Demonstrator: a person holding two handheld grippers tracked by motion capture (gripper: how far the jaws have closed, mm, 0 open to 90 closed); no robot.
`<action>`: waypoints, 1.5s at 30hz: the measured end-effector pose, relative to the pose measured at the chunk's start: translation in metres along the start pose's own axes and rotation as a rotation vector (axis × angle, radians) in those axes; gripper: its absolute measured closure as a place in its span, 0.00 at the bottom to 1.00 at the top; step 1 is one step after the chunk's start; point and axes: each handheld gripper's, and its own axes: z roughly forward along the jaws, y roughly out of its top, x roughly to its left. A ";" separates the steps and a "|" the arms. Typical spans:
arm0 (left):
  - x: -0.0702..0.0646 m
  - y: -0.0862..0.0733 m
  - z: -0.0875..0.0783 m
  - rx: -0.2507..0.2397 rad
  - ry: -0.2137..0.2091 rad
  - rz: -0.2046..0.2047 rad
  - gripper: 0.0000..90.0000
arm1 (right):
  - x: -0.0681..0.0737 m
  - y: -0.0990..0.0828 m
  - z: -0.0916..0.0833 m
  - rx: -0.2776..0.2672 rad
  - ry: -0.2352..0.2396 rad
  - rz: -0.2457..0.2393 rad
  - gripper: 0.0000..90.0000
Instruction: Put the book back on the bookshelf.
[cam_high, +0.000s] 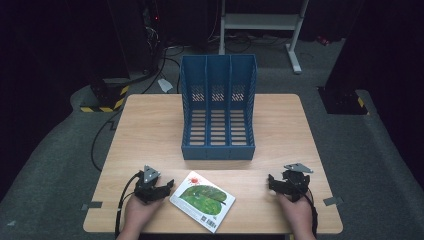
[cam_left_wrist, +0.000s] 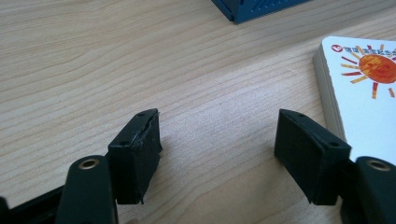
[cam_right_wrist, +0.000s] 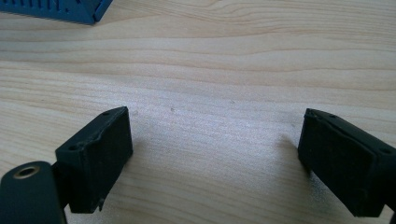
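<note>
Nothing is done yet: the book (cam_high: 202, 200) lies flat in front of the rack (cam_high: 218, 107), and your left claw (cam_high: 152, 188) and right claw (cam_high: 288, 186) flank it, both wide and empty.

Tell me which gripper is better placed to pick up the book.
Left, most likely. The left gripper rests right beside the book, jaws open, with the book's edge next to one of its pads in the left gripper view. The right gripper is also open but sits farther from the book.
</note>
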 end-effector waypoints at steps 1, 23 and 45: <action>0.000 0.000 0.000 0.000 0.000 0.000 0.35 | 0.000 0.000 0.000 0.000 0.000 0.000 0.11; 0.000 0.000 0.000 0.001 -0.003 0.000 0.35 | 0.014 -0.006 -0.013 -0.036 0.121 -0.086 0.31; 0.000 0.000 0.000 0.000 -0.006 0.003 0.35 | 0.097 -0.019 -0.040 -0.042 0.371 -0.301 0.43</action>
